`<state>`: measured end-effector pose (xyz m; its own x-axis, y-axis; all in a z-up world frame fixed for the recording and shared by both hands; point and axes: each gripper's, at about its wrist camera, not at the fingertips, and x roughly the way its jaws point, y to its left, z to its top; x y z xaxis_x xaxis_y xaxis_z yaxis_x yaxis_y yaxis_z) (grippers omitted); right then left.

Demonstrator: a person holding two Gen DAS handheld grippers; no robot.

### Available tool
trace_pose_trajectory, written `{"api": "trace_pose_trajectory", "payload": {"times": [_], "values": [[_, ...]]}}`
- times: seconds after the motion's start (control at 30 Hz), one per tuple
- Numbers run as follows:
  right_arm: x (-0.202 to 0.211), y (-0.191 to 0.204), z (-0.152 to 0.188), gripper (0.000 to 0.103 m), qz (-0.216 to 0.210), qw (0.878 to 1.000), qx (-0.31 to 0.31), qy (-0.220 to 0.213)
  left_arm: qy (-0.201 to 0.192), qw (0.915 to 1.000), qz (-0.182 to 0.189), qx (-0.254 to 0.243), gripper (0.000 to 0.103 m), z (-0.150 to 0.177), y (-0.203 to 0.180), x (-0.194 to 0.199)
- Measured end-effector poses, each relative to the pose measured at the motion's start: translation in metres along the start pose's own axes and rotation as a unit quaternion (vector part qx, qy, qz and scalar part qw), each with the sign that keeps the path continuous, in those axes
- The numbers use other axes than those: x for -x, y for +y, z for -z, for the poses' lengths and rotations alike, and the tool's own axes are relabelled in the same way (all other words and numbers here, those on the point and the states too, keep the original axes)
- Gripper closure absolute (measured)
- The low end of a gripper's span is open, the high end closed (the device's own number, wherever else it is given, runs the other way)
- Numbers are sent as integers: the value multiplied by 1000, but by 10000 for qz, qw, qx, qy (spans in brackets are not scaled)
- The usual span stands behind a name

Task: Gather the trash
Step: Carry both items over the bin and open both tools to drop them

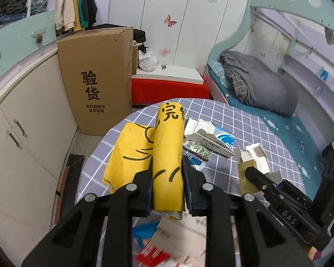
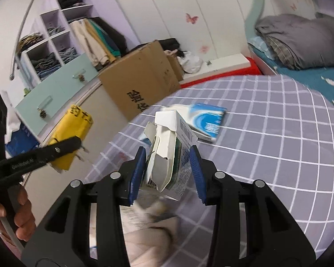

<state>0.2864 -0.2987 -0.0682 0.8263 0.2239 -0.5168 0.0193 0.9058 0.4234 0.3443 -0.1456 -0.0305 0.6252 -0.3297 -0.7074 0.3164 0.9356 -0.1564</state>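
Trash is held in both claws above the grey checked table [image 1: 245, 115]: a yellow paper bag [image 1: 167, 155] is clamped between the left gripper [image 1: 167, 191] pads, and a torn white carton [image 2: 167, 164] is pinched by the right gripper [image 2: 167, 173]. More trash is left on the tabletop, namely a flattened blue-and-white box [image 2: 207, 120] just beyond the carton and blurred papers [image 1: 180, 231] under the left claw. A large cardboard box [image 1: 95, 75] is seen on the floor past the table, with a hand [image 2: 11, 213] at the right-wrist view's lower left.

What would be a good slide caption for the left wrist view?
Left gripper clamps a yellow paper bag above the checked tablecloth strewn with torn cartons.
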Motion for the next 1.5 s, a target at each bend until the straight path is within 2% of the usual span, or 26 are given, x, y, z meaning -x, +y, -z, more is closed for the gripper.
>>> {"api": "trace_pose_trajectory", "payload": {"times": [0.27,0.47,0.6,0.83,0.97,1.13,1.17,1.2,1.3,1.5], "values": [[3,87,12,63,-461,9967,648,153,-142,9993,72,330,81,29,54,41],[-14,165,41,63,-1015,9876,1054,578,-240,9972,-99,700,81,59,112,69],[-29,217,69,63,-1307,9779,1392,856,-301,9936,-271,1056,81,87,164,89],[-80,298,135,63,-1576,9573,1895,1508,-156,9815,-886,1693,80,145,260,101],[-115,338,176,63,-1667,9434,2144,1903,11,9689,-1275,2121,80,184,315,103],[-153,374,221,61,-1727,9313,2302,2236,187,9518,-1899,2401,80,222,366,102],[-163,380,230,52,-1724,9302,2311,2272,236,9482,-2001,2455,79,229,376,101],[-172,384,238,40,-1648,9296,2330,2331,278,9456,-2063,2501,79,237,385,101],[-190,386,258,39,-1462,9263,2372,2535,427,9382,-2161,2670,79,255,406,95],[-199,374,276,39,-1308,9222,2402,2734,617,9343,-2117,2801,78,274,416,79]]}}
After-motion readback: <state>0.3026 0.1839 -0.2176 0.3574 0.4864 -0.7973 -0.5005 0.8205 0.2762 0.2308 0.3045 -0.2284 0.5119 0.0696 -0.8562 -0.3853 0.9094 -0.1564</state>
